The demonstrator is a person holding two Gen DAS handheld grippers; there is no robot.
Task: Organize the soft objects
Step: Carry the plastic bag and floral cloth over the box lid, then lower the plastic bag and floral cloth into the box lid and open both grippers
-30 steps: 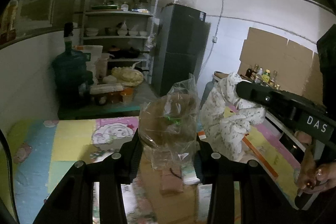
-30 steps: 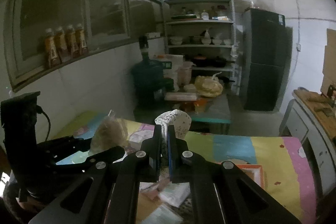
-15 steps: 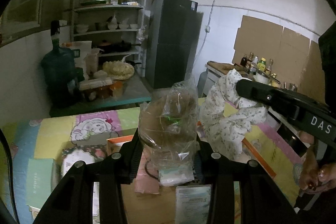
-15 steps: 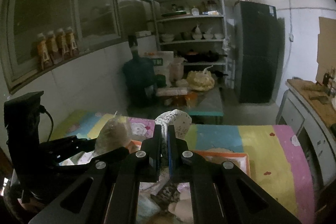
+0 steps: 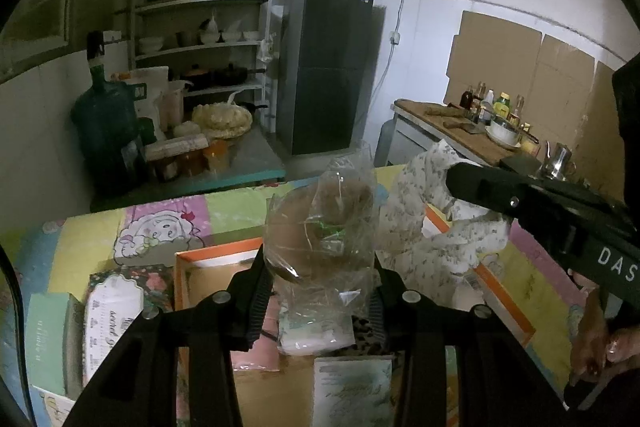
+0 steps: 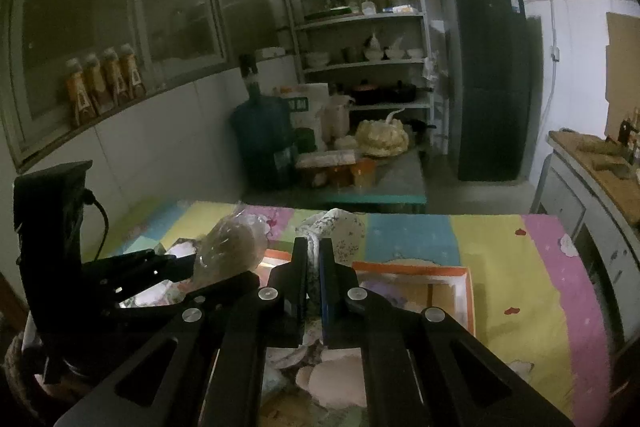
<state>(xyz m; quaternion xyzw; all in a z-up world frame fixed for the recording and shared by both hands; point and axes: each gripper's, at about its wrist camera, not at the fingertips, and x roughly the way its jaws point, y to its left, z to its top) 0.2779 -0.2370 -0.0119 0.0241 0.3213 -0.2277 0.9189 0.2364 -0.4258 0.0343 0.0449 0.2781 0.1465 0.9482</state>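
While the colourful mat point(image 5: 224, 211) is covering the table, the left gripper point(image 5: 320, 263) is clamping a plastic bag point(image 5: 320, 227) above the orange-rimmed box point(image 5: 216, 255); the right gripper point(image 6: 314, 259) is pinching patterned cloth point(image 6: 344, 231). Only the right view is showing the bottles point(image 6: 104, 83) on the window ledge.

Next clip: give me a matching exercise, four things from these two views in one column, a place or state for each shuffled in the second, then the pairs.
Things
1. clear plastic bag
2. floral cloth
3. orange-rimmed box
4. blue water jug

Places or states
A. stands on the floor by the shelves
B. pinched in the shut right gripper
C. lies open on the colourful mat, below both grippers
D. held between the fingers of the left gripper

Pairs: 1-D, 2-B, 3-C, 4-A
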